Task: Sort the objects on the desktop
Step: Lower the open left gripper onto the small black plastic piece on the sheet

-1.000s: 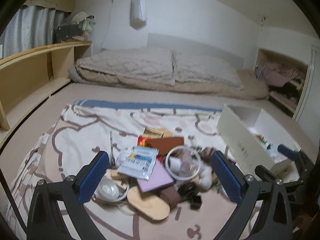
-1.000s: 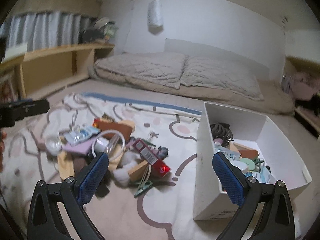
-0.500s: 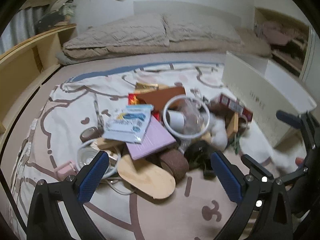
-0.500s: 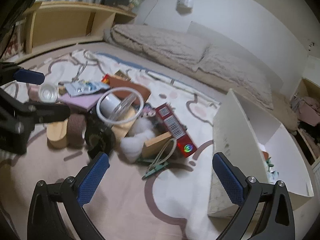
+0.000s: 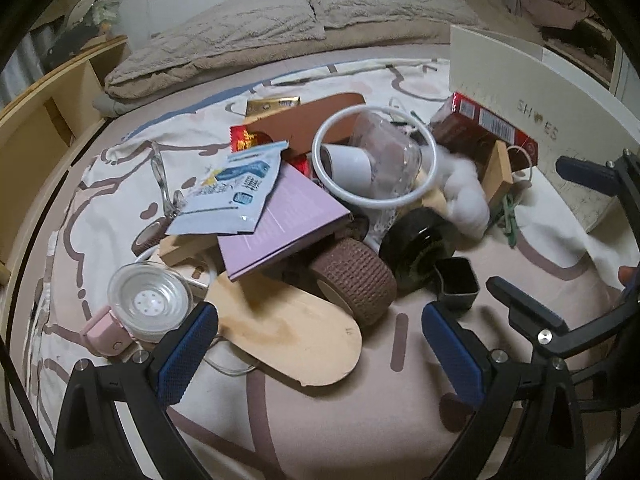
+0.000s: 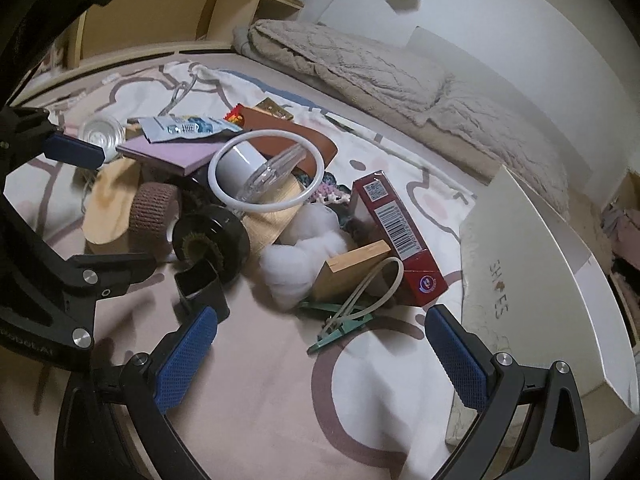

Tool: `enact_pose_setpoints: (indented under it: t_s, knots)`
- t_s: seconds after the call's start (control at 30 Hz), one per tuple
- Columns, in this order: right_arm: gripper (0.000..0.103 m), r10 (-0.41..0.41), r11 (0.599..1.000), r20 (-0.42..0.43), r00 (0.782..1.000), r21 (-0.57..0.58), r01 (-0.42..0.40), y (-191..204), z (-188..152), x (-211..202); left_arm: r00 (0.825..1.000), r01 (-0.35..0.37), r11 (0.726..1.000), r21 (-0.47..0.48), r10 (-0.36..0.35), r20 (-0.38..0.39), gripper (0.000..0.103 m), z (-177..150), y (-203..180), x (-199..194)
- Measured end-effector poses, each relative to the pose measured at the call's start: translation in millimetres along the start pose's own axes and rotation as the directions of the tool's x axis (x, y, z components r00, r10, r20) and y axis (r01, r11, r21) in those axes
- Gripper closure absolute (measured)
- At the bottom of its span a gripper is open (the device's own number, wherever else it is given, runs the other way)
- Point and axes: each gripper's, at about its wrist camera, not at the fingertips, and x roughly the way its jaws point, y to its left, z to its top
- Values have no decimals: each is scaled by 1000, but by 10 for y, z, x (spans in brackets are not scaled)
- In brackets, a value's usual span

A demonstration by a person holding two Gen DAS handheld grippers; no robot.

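Flat pale wooden paddle-shaped board (image 5: pixel 296 340) nearest the left camera; brown ribbed bandage roll (image 5: pixel 354 282) on its far edge. Lilac flat cardboard box (image 5: pixel 280 220) behind, white-blue foil sachet (image 5: pixel 232 196) on it. White cardboard shoebox (image 6: pixel 532 280) right of the pile.

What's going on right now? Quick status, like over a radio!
Left gripper open, empty, over the wooden board. Right gripper open, empty, near the green clip. Pile unsorted beside the white box. Nothing blocking.

Left claw (image 5: pixel 320 344) spread wide and empty, right claw (image 6: pixel 320 344) likewise, side by side
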Motion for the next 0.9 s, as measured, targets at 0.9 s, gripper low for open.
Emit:
enact_pose_setpoints:
  t_s: [0.9]
  knots:
    - [0,-37,995,27,999,-91,39,129,-30,3,998,54,998,28,-53,-45,1,8,-90,51]
